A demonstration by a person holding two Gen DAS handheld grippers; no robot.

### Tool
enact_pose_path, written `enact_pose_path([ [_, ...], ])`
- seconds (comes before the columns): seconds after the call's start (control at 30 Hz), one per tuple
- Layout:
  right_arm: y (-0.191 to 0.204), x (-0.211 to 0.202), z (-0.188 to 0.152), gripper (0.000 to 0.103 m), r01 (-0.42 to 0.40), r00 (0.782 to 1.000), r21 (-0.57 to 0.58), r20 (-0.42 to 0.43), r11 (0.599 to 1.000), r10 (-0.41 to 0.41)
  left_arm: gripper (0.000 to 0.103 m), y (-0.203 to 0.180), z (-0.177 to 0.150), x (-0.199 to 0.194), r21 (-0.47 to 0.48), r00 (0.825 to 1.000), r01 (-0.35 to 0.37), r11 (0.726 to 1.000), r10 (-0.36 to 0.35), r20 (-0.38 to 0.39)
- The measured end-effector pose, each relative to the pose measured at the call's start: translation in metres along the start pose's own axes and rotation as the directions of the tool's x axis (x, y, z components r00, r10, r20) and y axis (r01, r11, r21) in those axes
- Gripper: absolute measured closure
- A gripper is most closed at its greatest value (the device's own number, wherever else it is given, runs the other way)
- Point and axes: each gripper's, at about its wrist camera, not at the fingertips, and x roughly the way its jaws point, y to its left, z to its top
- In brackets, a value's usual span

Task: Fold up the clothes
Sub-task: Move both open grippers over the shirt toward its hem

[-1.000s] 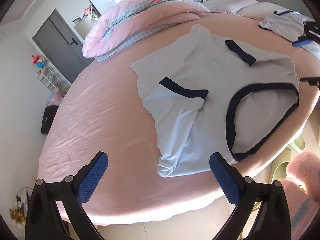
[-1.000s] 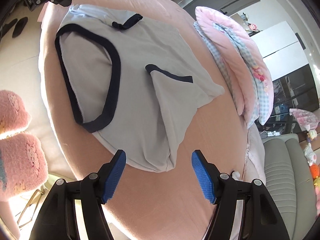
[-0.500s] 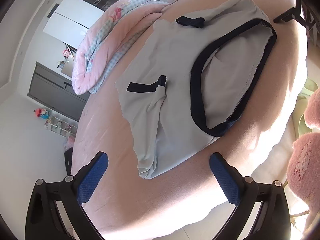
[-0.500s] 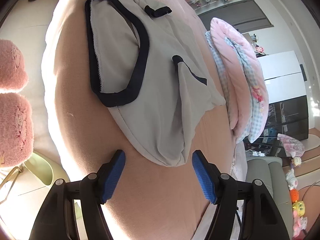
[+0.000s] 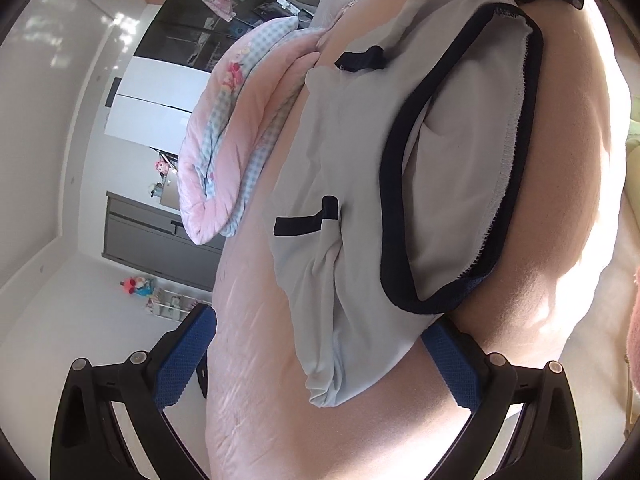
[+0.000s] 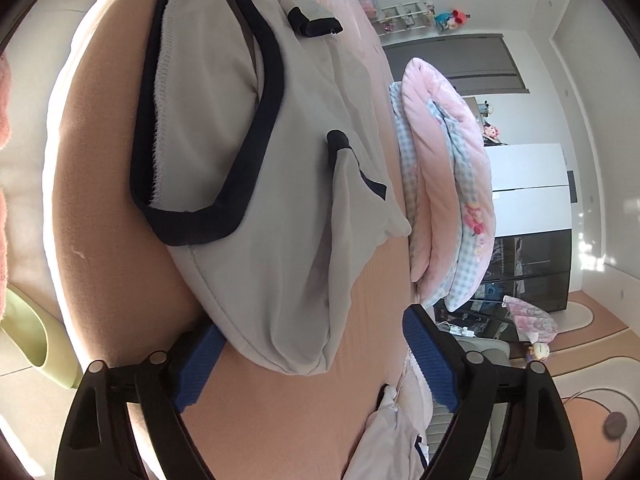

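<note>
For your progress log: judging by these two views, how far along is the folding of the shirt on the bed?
Done: both navy-cuffed sleeves lie folded onto the pale shirt. In hand: nothing yet; the left gripper and right gripper, both open, straddle its shoulder corners. Left: folding the body; another garment waits.

Left hand-held gripper [image 5: 320, 344] open — right hand-held gripper [image 6: 314, 346] just widened.

The shirt [image 5: 352, 184] is soft, matt grey cloth with dark ribbed trim. The bed [image 5: 560, 208] sheet is smooth pink fabric. Each tool's pads [image 6: 430, 364] are textured blue rubber on black plastic.
</note>
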Motion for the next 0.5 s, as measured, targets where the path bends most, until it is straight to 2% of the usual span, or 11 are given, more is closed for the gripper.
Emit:
enact_pose_path([
  [0.07, -0.006, 0.004, 0.001, 0.000, 0.000, 1.000, 0.025, -0.009, 1.000, 0.001, 0.000, -0.001, 0.005, 0.005, -0.011, 1.000, -0.023, 1.000, 0.023, -0.013],
  [0.17, -0.012, 0.008, 0.002, 0.000, -0.037, 0.999, 0.058, -0.017, 0.998, 0.038, 0.000, 0.003, 0.012, 0.014, -0.036, 0.999, -0.028, 0.999, 0.027, -0.024],
  [0.23, -0.012, 0.008, 0.003, 0.000, -0.029, 0.999, 0.056, -0.012, 0.998, 0.030, 0.000, 0.004, 0.015, 0.014, -0.032, 1.000, -0.014, 0.999, 0.014, -0.014],
  [0.3, -0.011, 0.009, 0.006, 0.000, -0.023, 1.000, 0.042, -0.007, 0.999, 0.023, 0.000, -0.001, 0.015, 0.010, 0.029, 0.999, -0.034, 0.999, 0.033, 0.028],
  [0.33, -0.011, 0.008, 0.007, 0.000, -0.008, 1.000, 0.038, 0.002, 0.999, 0.008, 0.000, -0.005, 0.015, 0.008, 0.060, 0.998, -0.046, 0.997, 0.043, 0.044],
  [0.4, -0.011, 0.004, 0.008, 0.001, 0.073, 0.997, 0.033, 0.014, 0.997, -0.073, 0.000, -0.010, 0.013, 0.002, 0.118, 0.997, -0.063, 0.991, 0.056, 0.062],
  [0.5, -0.011, 0.000, 0.009, 0.000, 0.185, 0.982, 0.026, 0.032, 0.982, -0.186, 0.000, -0.016, 0.001, -0.008, 0.186, 0.993, -0.089, 0.979, 0.073, 0.091],
])
